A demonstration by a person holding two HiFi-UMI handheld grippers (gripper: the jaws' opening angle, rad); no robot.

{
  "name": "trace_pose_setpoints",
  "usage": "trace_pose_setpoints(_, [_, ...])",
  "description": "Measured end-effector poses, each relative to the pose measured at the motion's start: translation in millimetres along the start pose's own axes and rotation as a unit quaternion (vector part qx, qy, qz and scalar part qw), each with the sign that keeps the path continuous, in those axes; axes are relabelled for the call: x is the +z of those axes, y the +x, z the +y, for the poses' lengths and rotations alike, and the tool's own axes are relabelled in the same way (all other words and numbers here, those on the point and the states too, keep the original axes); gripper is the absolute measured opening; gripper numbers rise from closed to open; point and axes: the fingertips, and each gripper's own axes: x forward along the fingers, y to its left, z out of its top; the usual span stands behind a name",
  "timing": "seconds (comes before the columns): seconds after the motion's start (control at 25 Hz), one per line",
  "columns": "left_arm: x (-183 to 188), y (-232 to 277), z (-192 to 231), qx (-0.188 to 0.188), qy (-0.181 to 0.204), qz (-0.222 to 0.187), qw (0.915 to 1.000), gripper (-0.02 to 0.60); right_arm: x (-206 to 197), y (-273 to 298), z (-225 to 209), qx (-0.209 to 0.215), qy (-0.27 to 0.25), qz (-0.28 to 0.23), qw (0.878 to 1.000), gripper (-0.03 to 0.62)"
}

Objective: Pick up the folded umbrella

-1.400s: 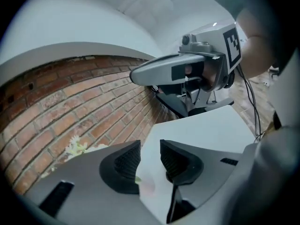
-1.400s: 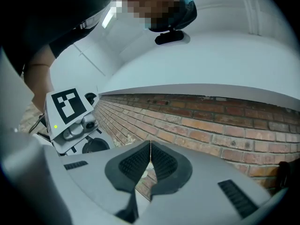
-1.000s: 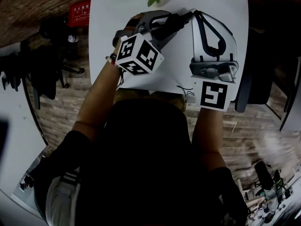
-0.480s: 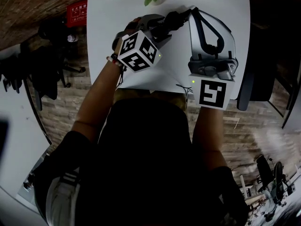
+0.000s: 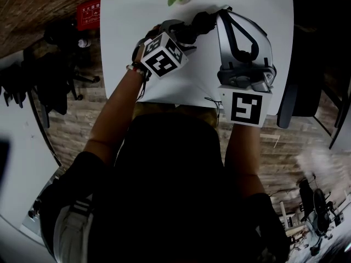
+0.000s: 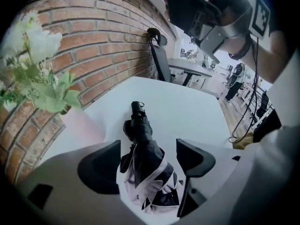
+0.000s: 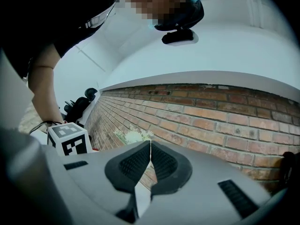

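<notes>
The folded umbrella [image 6: 143, 149], black with white trim, lies on the white table [image 6: 192, 109] with its handle pointing away. My left gripper [image 6: 147, 165] points steeply down over it. Its jaws have just been opening and stand wide on either side of the umbrella's canopy, with a gap at each pad. In the head view the umbrella [image 5: 198, 22] shows as a dark shape past the left gripper [image 5: 184, 33]. My right gripper [image 7: 150, 144] is held level above the table, facing the brick wall, shut with nothing in it. It lies right of the umbrella as a long grey body [image 5: 244, 48].
A potted plant [image 6: 44, 78] stands at the table's far edge by the brick wall [image 6: 108, 36], just left of the umbrella. An office chair [image 6: 159, 55] stands beyond the table. Bare tabletop [image 5: 131, 21] lies left of the left gripper.
The left gripper has sunk toward the table and rolled, its marker cube now smaller and further up the picture. The umbrella and the right gripper have stayed put.
</notes>
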Motion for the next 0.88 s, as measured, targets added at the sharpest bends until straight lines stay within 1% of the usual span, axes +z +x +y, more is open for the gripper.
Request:
trace_pose_setpoints(0.08, [-7, 5, 0, -0.004, -0.012, 0.014, 0.9998, 0.368, -1, 1, 2, 0.005, 0.0, 0.001, 1.0, 0.029])
trace_pose_setpoints(0.28, [-19, 16, 3, -0.001, -0.04, 0.036, 0.9986, 0.399, -2, 4, 6, 0.015, -0.001, -0.001, 1.0, 0.029])
trace_pose_setpoints(0.56, [-39, 30, -2, -0.017, -0.068, 0.069, 0.9952, 0.411, -4, 5, 12, 0.027, -0.001, 0.004, 1.0, 0.029])
trace_pose_setpoints(0.8, [-53, 41, 2, -0.011, -0.091, 0.1, 0.9907, 0.42, -9, 4, 11, 0.028, 0.001, 0.01, 1.0, 0.029])
trace_pose_setpoints(0.88, [-56, 43, 3, -0.013, -0.102, 0.104, 0.9892, 0.421, -9, 4, 11, 0.027, 0.002, 0.01, 1.0, 0.029])
